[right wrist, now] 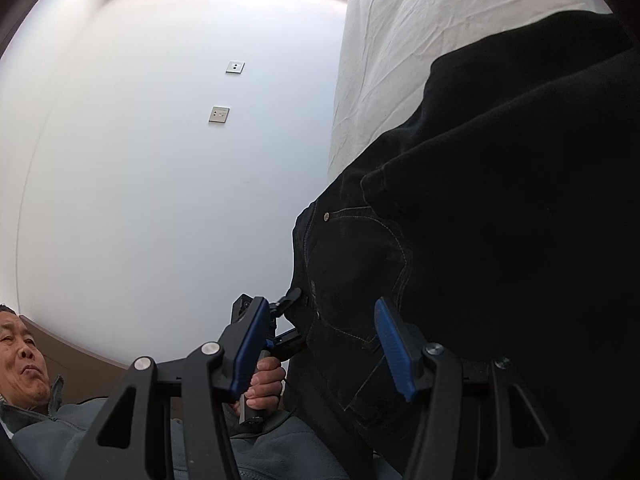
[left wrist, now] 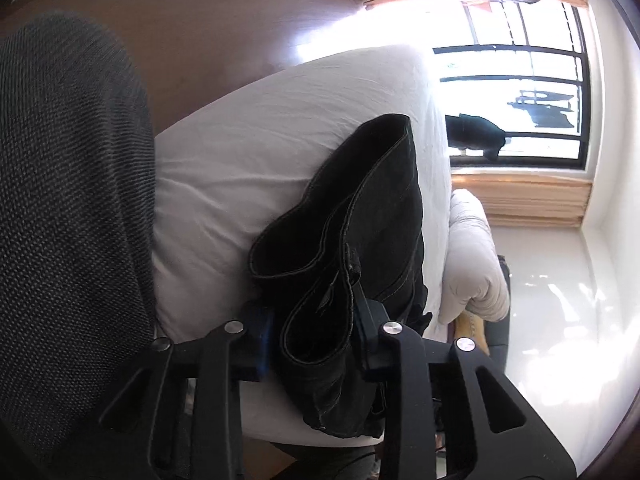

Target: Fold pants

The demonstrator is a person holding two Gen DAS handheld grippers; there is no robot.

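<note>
Now the left gripper (left wrist: 314,320) is clamping on the pants (left wrist: 360,216): its two fingers (left wrist: 370,312) are pressing a thick bundle of the black denim between them, near a hem with grey stitching. From this grip the folded pants are running away from the camera and are lying on the white bed sheet (left wrist: 248,140), close to the edge of the bed. Just beside that edge a rolled white duvet (left wrist: 476,256) is resting lower down, and behind it a window (left wrist: 520,92) with dark bars is letting in strong light. A grey knitted fabric (left wrist: 68,200) is filling the left side of this view; I cannot tell what it belongs to.

The right gripper (right wrist: 320,344) is standing with its jaws apart, and its blue pads (right wrist: 394,344) are holding nothing between them. The pants (right wrist: 480,220) are hanging just behind the pads, with a pocket, a rivet and the pale seam lines showing, and the upper part is lying over the white bed sheet (right wrist: 420,40). Through the gap of the jaws the left hand (right wrist: 264,388) is gripping the handle of the other tool, which is touching the edge of the denim. Farther out, the person (right wrist: 24,364) in a grey fleece is looking from the lower left, under a white wall (right wrist: 160,180) with two small switch plates (right wrist: 219,114).
</note>
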